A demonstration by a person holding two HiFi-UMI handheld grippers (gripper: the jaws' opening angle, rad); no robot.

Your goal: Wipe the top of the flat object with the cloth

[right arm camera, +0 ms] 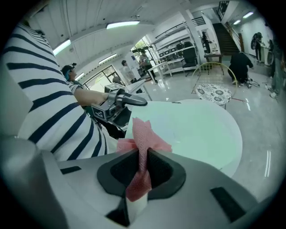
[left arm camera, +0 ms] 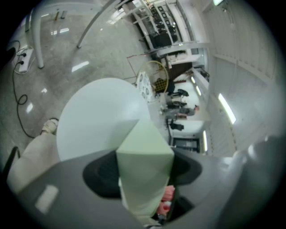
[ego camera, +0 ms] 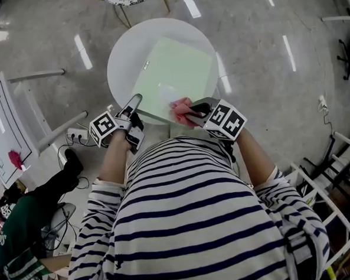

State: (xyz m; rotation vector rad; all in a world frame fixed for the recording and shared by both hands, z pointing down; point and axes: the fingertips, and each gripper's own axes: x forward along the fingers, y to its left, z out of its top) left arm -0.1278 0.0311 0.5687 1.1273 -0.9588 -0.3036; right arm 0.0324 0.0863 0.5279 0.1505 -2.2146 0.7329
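Item: flat object [ego camera: 173,68], a pale green square board lying on the round white table [ego camera: 121,54]. A small dark tag [ego camera: 147,65] sits near its left edge, with print too small for me to read. The only other marks I can make out are the black-and-white square patterns on the two gripper cubes.

Left gripper [ego camera: 135,102]: its jaws are clamped on the board's near left corner. In its own view I see the green sheet [left arm camera: 145,156] filling the gap between the pads.

Right gripper [ego camera: 194,110]: its jaws are pinched narrow on the cloth [ego camera: 181,110], a pink mesh rag. In this gripper's view I see the cloth [right arm camera: 144,134] stand up out of the jaws in a crumpled tuft.

Position: the cloth is at the board's near edge, right of the left gripper and well apart from it. I cannot tell whether it touches the surface.
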